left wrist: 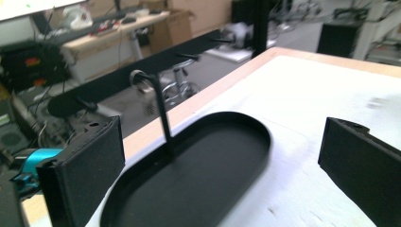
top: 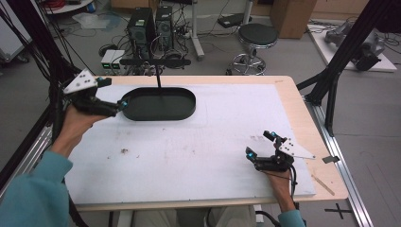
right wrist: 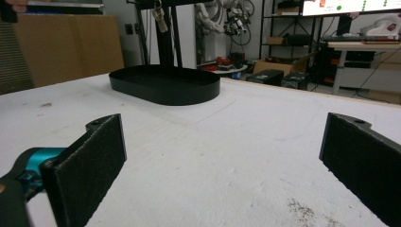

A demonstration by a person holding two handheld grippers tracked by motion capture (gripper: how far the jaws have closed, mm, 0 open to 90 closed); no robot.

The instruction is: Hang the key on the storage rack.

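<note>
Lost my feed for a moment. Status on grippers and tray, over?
Left gripper open at the tray end, nothing held. Right gripper open, idle near the table edge. Tray empty, post upright. Nothing in the way.

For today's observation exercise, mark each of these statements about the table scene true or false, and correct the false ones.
1. The black oval tray lies on the white table cover. True.
2. The left hand-held gripper is clamped on the tray's upright post. False: its jaws stand open at the tray's end, with nothing pressed between them.
3. The right hand-held gripper is open and holds nothing. True.
4. The tray is full of small parts. False: its floor is bare apart from the post.
5. The right hand-held gripper rests beside the tray. False: it is far from it, near the table's front right corner.
</note>
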